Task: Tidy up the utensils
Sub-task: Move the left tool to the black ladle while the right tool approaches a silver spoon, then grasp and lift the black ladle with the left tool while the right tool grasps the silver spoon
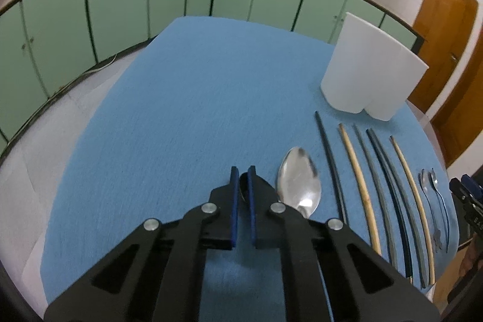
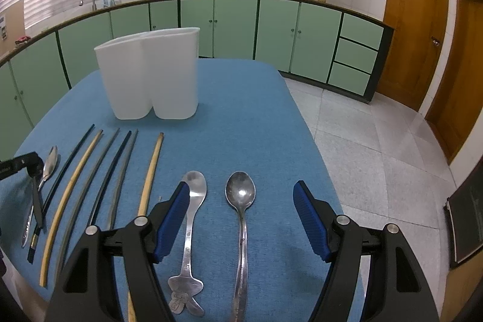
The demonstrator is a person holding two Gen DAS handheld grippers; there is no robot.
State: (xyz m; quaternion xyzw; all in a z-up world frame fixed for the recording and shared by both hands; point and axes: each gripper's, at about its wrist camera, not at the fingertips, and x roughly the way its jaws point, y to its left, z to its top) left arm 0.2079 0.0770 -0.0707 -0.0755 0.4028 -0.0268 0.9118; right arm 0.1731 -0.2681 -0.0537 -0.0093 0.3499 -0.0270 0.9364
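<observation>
Our left tool (image 1: 243,171) is clamped on a dark spoon (image 1: 243,186) near the tabletop's (image 1: 187,86) near edge. Our right tool (image 2: 241,195) gapes over two spoons (image 2: 241,192) — gripping neither. Chopsticks (image 2: 90,165) lie between; the white holder (image 2: 151,74) stands toward the far edge.

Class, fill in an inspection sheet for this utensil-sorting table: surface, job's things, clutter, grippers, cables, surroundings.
Surface: blue tablecloth, flat.
Job's things: white two-compartment holder, upright; six chopsticks and three steel spoons lying in a row before it.
Clutter: nothing seen.
Grippers: left gripper shut on a dark spoon; right gripper open, over two steel spoons.
Cables: pale cord on the floor by the cabinets.
Surroundings: green cabinets, wooden door.
</observation>
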